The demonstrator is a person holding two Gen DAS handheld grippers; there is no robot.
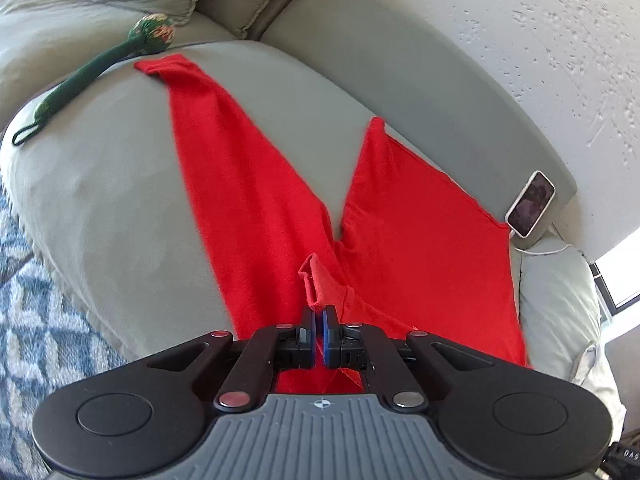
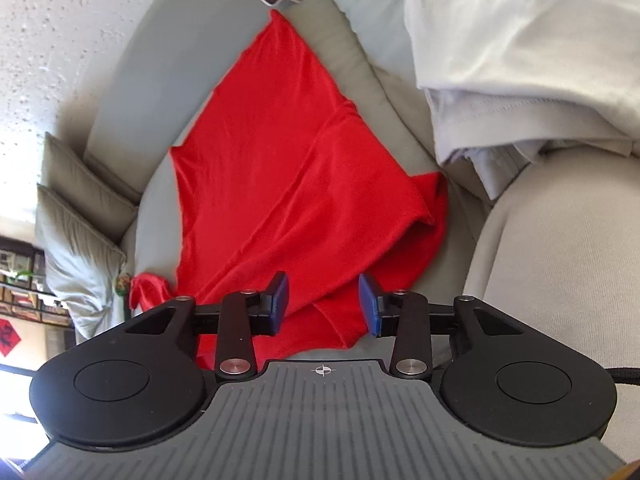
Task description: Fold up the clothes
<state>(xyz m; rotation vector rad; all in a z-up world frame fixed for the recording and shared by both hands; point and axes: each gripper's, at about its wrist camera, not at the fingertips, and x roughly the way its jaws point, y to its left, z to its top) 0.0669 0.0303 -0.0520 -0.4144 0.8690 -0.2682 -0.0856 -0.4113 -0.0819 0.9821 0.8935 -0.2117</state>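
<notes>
A red garment [image 1: 256, 184] lies spread over the grey-green sofa seat [image 1: 104, 184], one long sleeve stretching to the far left, the body reaching right. My left gripper [image 1: 319, 312] is shut on a folded edge of this red garment at its near side. In the right wrist view the same red garment [image 2: 280, 168] lies flat with a fold along its right side. My right gripper [image 2: 324, 300] hovers over its near edge, jaws apart, blue pads [image 2: 370, 304] clear of the cloth.
A green knitted toy [image 1: 92, 76] lies on the sofa's far left. A white phone [image 1: 532, 204] on a cable leans against the backrest. Pale clothes [image 2: 520, 60] are piled at the right. Cushions [image 2: 80, 216] and a blue patterned rug [image 1: 36, 320] border the seat.
</notes>
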